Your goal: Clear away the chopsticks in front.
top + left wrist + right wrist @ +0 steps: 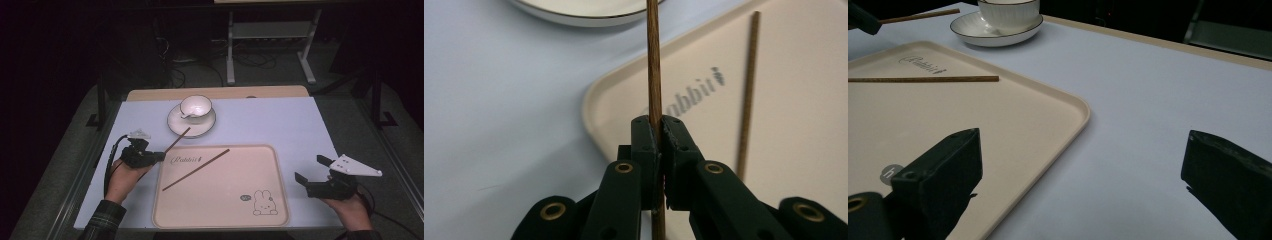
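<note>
My left gripper [159, 156] [659, 131] is shut on a brown wooden chopstick [178, 139] [654, 65], held left of the tray with its far end over the saucer's rim. A second chopstick [196, 170] [747, 90] [923, 79] lies diagonally on the beige tray [240, 170] [794, 75] [1013, 120]. A white cup [195, 108] [1009, 12] sits on a white saucer [176, 122] [574, 12] [973, 30] behind the tray. My right gripper [311, 170] [1083, 185] stands open with nothing between its jaws, right of the tray.
The tray carries a rabbit drawing [264, 203] at its near right corner and script lettering [186, 160] at its far left. A pale blue mat [280, 120] covers the table. Beyond the table's far edge stand a metal frame [270, 45] and cables.
</note>
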